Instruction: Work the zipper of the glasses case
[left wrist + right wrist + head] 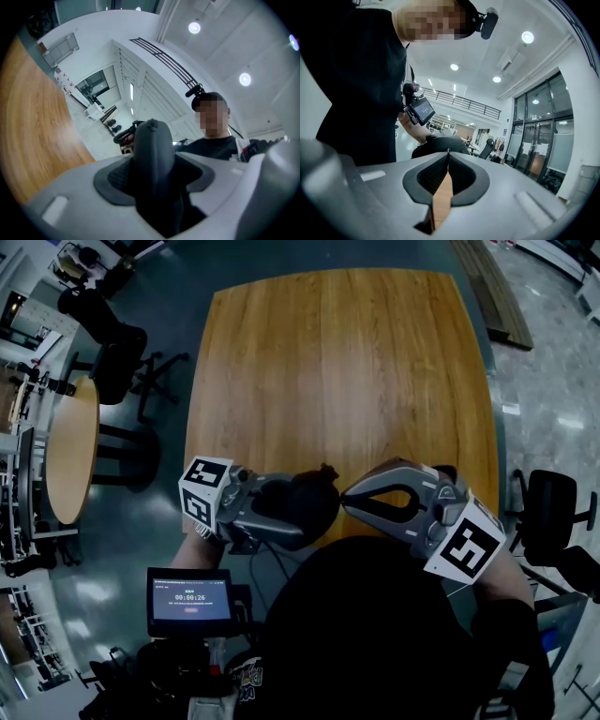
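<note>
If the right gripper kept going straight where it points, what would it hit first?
The glasses case clamped in the left gripper; it seems just beyond the shut tips of the right gripper, contact unclear.

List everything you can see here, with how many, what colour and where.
table: one, brown wood, centre
glasses case: one, black, at the table's near edge
round table: one, brown wood, far left
office chairs: two, black, one upper left, one right
screen: one, black with lit display, lower left
left gripper: one, grey, shut on the glasses case
right gripper: one, grey, shut, tips beside the case
</note>
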Tool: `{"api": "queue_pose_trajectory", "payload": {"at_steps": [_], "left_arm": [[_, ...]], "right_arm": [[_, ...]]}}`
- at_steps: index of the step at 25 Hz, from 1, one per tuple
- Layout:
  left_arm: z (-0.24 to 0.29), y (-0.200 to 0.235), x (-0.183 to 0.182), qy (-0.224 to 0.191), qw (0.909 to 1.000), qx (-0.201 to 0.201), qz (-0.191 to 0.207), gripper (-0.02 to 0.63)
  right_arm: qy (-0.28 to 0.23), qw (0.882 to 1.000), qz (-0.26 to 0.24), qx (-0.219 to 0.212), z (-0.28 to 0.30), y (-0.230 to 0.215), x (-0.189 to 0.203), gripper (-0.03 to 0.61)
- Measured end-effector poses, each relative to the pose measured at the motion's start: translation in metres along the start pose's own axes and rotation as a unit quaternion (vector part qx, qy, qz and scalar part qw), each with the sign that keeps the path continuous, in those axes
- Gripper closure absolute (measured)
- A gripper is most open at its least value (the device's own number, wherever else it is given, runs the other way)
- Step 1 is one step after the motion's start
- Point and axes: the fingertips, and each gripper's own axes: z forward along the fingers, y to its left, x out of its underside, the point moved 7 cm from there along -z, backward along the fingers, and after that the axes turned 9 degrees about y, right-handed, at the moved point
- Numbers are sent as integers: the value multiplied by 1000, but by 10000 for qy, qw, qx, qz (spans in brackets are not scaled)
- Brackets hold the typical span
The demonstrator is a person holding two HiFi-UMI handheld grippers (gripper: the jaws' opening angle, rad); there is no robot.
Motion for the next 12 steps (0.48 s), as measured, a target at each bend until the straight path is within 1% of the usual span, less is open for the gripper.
{"api": "queue_pose_trajectory", "payload": {"at_steps": [3, 7, 12], "left_arm": [[5, 6, 3, -561, 9984, 39, -97, 354], [8, 11, 9, -1323, 9912, -63, -83, 357], [12, 13, 12, -1808, 9821, -503, 128, 362]], "right_arm": [[127, 9992, -123, 347, -3, -4, 2, 577], [511, 9942, -534, 782, -3, -8, 3, 575], [928, 9849, -1040, 1023, -4, -11, 4, 576]]}}
